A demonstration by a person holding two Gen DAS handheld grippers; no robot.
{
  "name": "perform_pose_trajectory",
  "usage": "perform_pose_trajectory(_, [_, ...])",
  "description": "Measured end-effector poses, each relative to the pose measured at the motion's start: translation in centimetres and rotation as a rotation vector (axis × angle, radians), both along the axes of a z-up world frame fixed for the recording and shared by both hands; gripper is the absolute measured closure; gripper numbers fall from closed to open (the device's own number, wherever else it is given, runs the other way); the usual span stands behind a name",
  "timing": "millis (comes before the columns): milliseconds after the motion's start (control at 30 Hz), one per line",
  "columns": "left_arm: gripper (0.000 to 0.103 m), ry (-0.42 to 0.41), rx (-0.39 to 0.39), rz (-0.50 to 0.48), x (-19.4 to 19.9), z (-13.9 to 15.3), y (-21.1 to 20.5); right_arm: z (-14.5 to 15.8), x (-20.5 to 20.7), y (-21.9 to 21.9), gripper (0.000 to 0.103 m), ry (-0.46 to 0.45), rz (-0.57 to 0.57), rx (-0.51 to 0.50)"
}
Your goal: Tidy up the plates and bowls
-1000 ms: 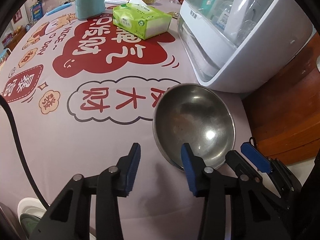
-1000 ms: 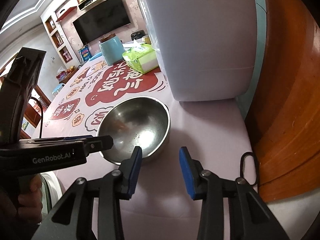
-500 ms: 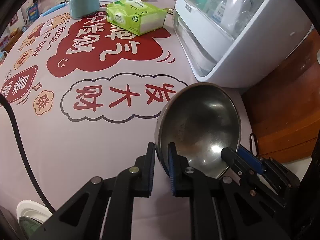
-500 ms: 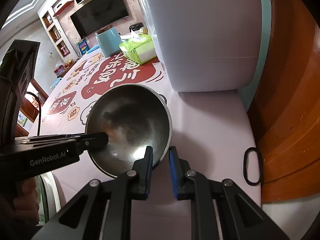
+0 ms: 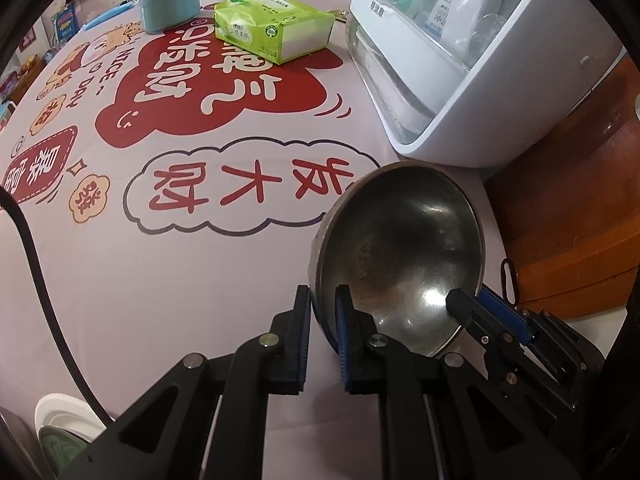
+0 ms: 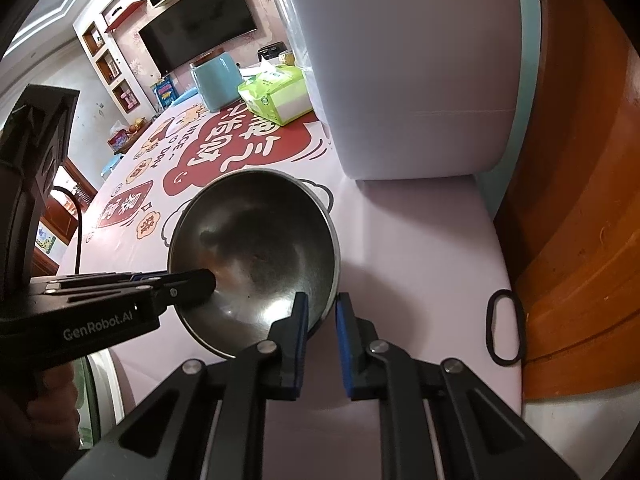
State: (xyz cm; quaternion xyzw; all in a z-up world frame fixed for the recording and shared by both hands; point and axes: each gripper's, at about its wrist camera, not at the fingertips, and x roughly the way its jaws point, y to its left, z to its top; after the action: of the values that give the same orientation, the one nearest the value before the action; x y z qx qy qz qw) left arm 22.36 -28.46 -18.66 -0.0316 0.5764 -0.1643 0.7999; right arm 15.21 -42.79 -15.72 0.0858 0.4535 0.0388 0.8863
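Bowl (image 5: 400, 256) tilted up since | both jaws clamp its rim | white cabinet (image 5: 460, 60) close behind

Both tools are matte black plastic with angular, open-framed linkage arms. The left gripper (image 5: 322, 340) and the right gripper (image 6: 322, 344) each carry two flat fingers faced with ribbed blue pads (image 5: 344, 344), and round silver pivot screws (image 6: 267, 346) sit behind the fingers. White "GenRobot.AI" lettering (image 6: 98, 329) marks the left tool's side. A black cable (image 5: 36, 264) trails beside it.
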Motion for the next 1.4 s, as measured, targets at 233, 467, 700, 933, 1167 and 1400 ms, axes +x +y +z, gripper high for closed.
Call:
perform_pose_trajectory(233, [0.093, 0.006, -0.001, 0.014, -0.8, 0.4, 0.4, 0.6, -0.4, 0.5, 0.091, -0.009, 0.019, -0.003])
perform_pose_trajectory(467, [0.093, 0.017, -0.014, 0.045, -2.1, 0.8, 1.4, 1.5, -1.2, 1.3, 0.092, -0.027, 0.045, -0.009])
perform_pose_trajectory(700, [0.092, 0.004, -0.020, 0.062, -4.2, 1.7, 2.4, 2.2, -2.1, 1.9, 0.093, -0.044, 0.069, -0.014])
perform_pose_trajectory(933, [0.091, -0.022, -0.025, 0.086, -6.1, 2.9, 3.8, 3.5, -3.5, 3.4, 0.093, -0.079, 0.109, -0.027])
perform_pose_trajectory(1167, [0.091, -0.052, -0.035, 0.115, -8.4, 4.0, 5.8, 4.6, -5.2, 5.3, 0.093, -0.115, 0.149, -0.040])
perform_pose_trajectory(1400, [0.091, -0.075, -0.035, 0.139, -11.0, 5.2, 8.0, 5.7, -6.9, 7.6, 0.093, -0.139, 0.197, -0.061])
